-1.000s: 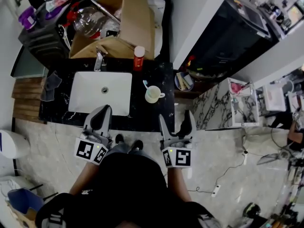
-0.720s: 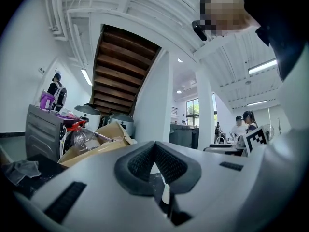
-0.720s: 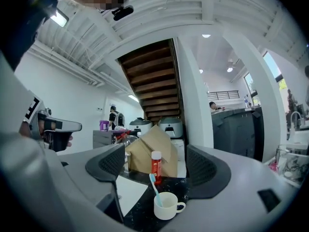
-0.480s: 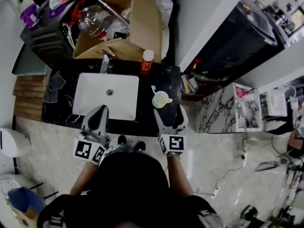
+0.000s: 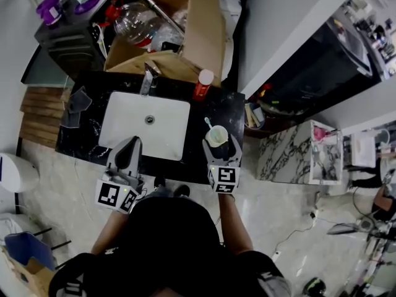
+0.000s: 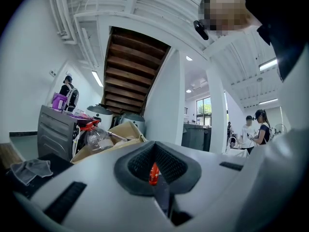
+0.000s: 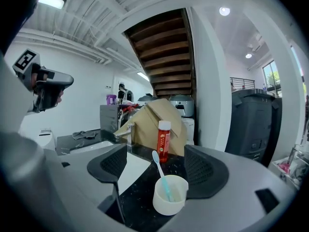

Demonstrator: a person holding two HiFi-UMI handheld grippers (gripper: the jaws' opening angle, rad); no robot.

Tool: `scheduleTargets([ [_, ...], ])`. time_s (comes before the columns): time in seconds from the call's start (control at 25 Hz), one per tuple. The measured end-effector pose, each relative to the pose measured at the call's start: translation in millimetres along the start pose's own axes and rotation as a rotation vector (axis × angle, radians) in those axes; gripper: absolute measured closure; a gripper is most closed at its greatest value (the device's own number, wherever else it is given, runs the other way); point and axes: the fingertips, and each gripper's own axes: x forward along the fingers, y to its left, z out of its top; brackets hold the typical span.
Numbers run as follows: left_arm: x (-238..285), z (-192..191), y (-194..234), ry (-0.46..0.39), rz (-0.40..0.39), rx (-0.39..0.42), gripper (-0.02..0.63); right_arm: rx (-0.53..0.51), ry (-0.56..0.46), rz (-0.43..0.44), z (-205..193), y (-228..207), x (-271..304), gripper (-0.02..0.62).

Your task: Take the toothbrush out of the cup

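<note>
- Two tongs are at the near edge of the black tabletop (image 5: 218,107).
- Left tongs (image 6: 154,164) are clenched, with nothing between them, by the near rim of the white sink (image 5: 114,124).
- Right tongs (image 7: 158,168) are spread wide and closing; the pale cup (image 7: 170,198) stands between the pads (image 7: 205,170), untouched.
- Toothbrush (image 7: 161,174) stands in that cup, right of the sink, head up and leaning left.
- Red bottle (image 7: 163,141) stands farther back, before a cardboard box (image 7: 154,117).
</note>
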Motion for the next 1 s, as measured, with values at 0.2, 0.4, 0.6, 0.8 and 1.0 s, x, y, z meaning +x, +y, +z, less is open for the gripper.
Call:
scheduleTargets([
  [0.2,1,-1,9,0.002,0.030,-0.002,0.603,-0.031,0.077,0.034,-25,0,27,0.225],
  [0.4,1,1,17,-0.008,0.062,-0.010,0.602,-0.048,0.145,0.057,-43,-4,48,0.229],
  [0.6,0,1,27,-0.010,0.088,-0.012,0.601,-0.091,0.299,0.089,-65,-5,66,0.242],
  [0.8,-2,1,33,-0.012,0.107,-0.014,0.603,-0.143,0.460,0.146,-86,0,80,0.278],
  [1.0,-4,1,39,-0.012,0.124,-0.016,0.603,-0.166,0.525,0.153,-95,0,88,0.332],
])
